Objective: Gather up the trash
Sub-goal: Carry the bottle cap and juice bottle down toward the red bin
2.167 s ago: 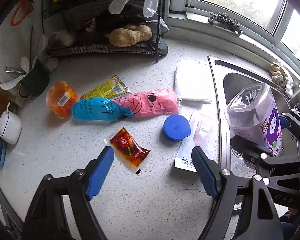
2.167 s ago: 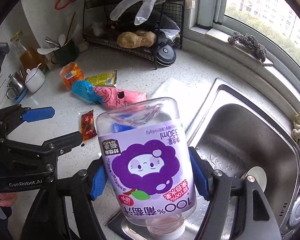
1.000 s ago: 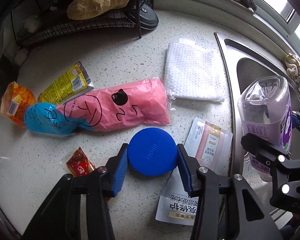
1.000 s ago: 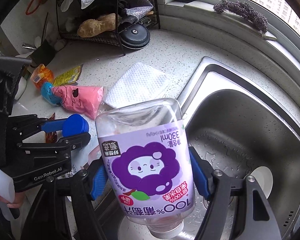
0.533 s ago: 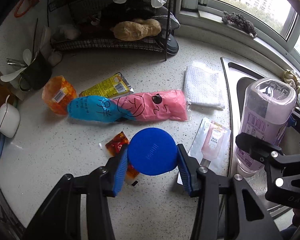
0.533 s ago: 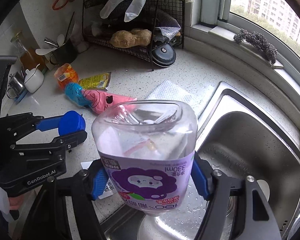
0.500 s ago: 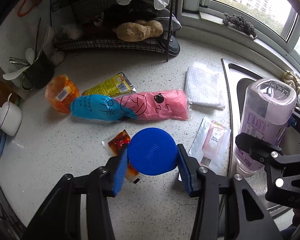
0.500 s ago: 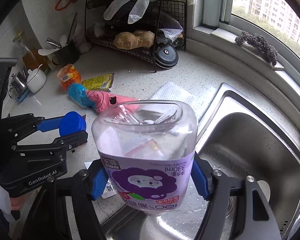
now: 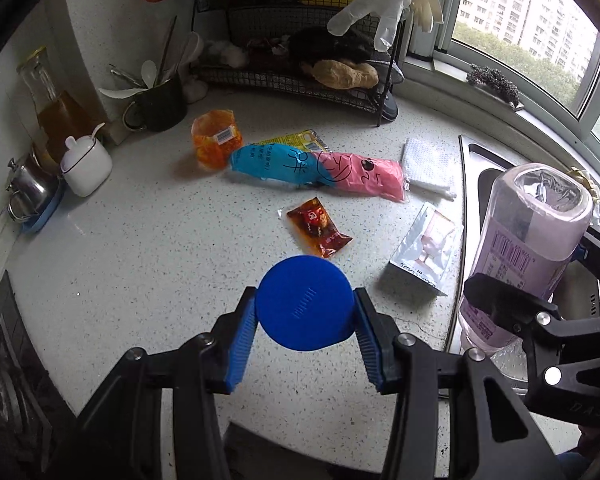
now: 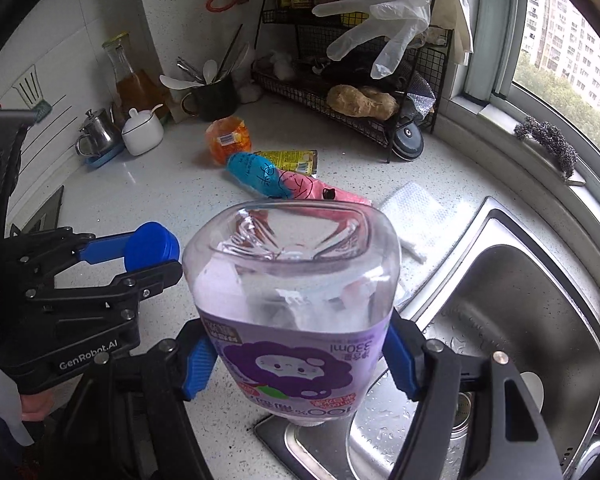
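My left gripper (image 9: 305,318) is shut on a round blue cap (image 9: 304,307), held above the speckled counter (image 9: 140,264). In the right wrist view the same blue cap (image 10: 152,246) shows at the left. My right gripper (image 10: 300,356) is shut on an upside-down clear juice bottle with a purple label (image 10: 296,308), its mouth over the sink edge. That bottle (image 9: 528,248) stands at the right of the left wrist view. Loose trash lies on the counter: a red sauce sachet (image 9: 318,227), a pink and blue wrapper (image 9: 320,170), a yellow packet (image 9: 296,140), an orange wrapper (image 9: 216,144) and a silver pouch (image 9: 428,250).
A steel sink (image 10: 520,320) fills the right side. A black wire rack (image 9: 308,76) with gloves hanging on it stands at the back. A dark mug of utensils (image 9: 160,102), a white sugar pot (image 9: 86,164), a small kettle (image 9: 28,192) and an oil bottle (image 9: 56,108) line the left wall. A white cloth (image 9: 428,166) lies by the sink.
Both grippers have lifted and drawn back from the counter, each keeping its load. The sauce sachet, hidden partly behind the cap before, now lies in plain view beyond it.
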Demonstrator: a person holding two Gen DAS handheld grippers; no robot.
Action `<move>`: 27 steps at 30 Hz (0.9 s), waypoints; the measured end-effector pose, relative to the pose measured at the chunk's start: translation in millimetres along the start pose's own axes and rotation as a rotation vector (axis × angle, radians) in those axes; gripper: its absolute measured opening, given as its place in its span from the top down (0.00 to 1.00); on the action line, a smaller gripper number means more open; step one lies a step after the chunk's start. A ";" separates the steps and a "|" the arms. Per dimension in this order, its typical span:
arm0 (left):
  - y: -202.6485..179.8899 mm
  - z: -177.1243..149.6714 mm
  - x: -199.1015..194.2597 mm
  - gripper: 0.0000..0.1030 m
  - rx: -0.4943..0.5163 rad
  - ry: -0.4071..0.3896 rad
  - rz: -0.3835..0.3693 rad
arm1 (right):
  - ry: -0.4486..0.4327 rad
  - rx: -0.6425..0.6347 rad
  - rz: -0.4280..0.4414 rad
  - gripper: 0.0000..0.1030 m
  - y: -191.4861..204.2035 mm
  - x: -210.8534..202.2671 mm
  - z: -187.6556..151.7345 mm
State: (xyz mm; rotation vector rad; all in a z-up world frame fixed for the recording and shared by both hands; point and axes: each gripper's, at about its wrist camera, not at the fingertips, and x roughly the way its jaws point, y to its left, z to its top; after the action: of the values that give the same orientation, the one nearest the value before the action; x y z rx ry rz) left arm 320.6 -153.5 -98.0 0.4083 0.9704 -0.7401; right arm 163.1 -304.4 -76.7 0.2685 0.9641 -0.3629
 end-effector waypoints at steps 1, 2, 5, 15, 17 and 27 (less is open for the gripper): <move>2.9 -7.8 -5.1 0.57 -0.009 -0.003 0.007 | -0.005 -0.009 0.009 0.33 5.5 -3.6 -4.0; 5.1 -15.0 -9.5 0.57 -0.017 -0.004 0.014 | -0.008 -0.017 0.015 0.33 10.4 -5.7 -7.1; 11.6 -42.1 -27.0 0.57 -0.041 -0.009 0.035 | -0.008 -0.037 0.034 0.33 26.7 -13.2 -20.2; 28.8 -151.6 -79.4 0.57 -0.167 0.011 0.066 | 0.010 -0.130 0.112 0.33 85.8 -44.7 -86.5; 29.7 -173.8 -84.9 0.57 -0.193 0.021 0.065 | 0.022 -0.157 0.132 0.33 95.5 -46.8 -102.1; 32.1 -275.5 -69.0 0.57 -0.309 0.140 0.058 | 0.145 -0.232 0.169 0.33 126.7 -26.8 -172.4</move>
State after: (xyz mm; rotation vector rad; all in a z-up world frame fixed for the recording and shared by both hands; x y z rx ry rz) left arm 156.3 64.7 -181.9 0.2186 1.1790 -0.5026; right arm 73.0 -119.2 -140.4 0.1643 1.1069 -0.0763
